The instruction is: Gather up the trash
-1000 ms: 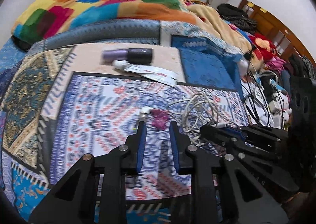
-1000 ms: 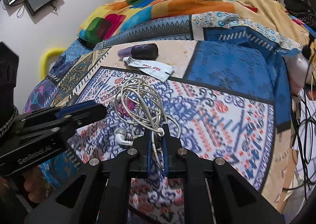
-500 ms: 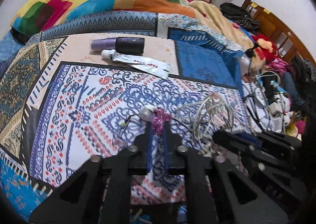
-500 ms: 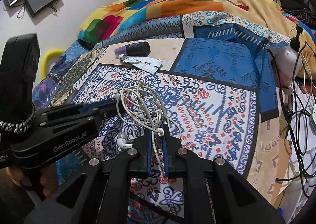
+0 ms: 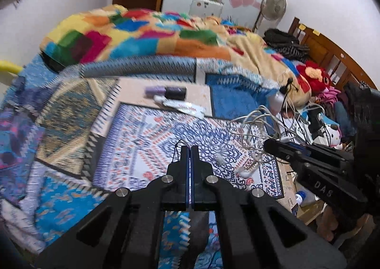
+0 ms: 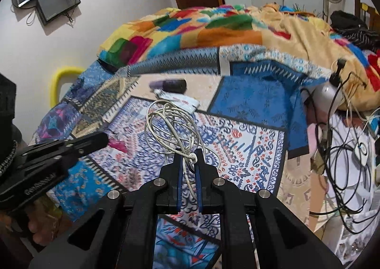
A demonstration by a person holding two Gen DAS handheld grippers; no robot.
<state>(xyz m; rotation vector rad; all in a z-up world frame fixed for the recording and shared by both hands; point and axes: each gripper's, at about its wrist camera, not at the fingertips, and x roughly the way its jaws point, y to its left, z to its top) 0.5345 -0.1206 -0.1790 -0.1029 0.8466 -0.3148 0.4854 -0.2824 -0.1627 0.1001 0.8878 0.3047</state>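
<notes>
Left gripper (image 5: 190, 148): jaws pressed together on a magenta scrap (image 6: 118, 145) with thin dark thread, held above the patterned bedspread (image 5: 147, 145). Right gripper (image 6: 188, 154): jaws narrow, clamped on a tangle of white earphone cable (image 6: 169, 124), lifted off the cloth. Beyond it lie a white tube (image 6: 177, 99) with unreadable red print and a purple-and-black bottle (image 6: 169, 84). Right gripper's side lettering is too blurred to read.

Even indoor light, motion blur, fisheye vignetting
</notes>
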